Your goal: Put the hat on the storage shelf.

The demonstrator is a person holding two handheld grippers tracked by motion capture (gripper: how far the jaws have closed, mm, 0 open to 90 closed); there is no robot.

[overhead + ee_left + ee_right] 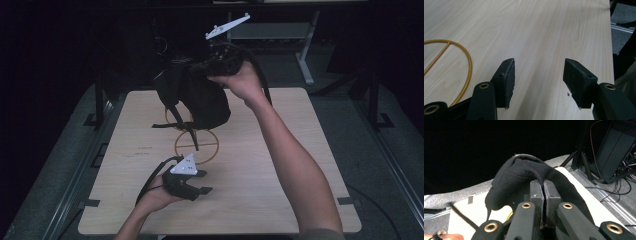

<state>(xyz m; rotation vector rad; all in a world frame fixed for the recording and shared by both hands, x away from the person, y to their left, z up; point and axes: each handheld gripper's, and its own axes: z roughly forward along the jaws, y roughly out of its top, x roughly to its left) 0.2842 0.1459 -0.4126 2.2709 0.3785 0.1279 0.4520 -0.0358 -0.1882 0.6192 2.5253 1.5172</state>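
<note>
Low in the high view, left gripper [204, 190] resting near the table's [280, 200] front edge, jaws spread wide with only bare wood between them [539, 75]. Above centre, right gripper [200, 67] raised off the surface, jaws pressed together on a fold of black bag [200, 97], which hangs over the yellow ring [196, 145] with straps trailing down. No readable writing or brand anywhere. Bag's far side lost in darkness, ring partly covered
</note>
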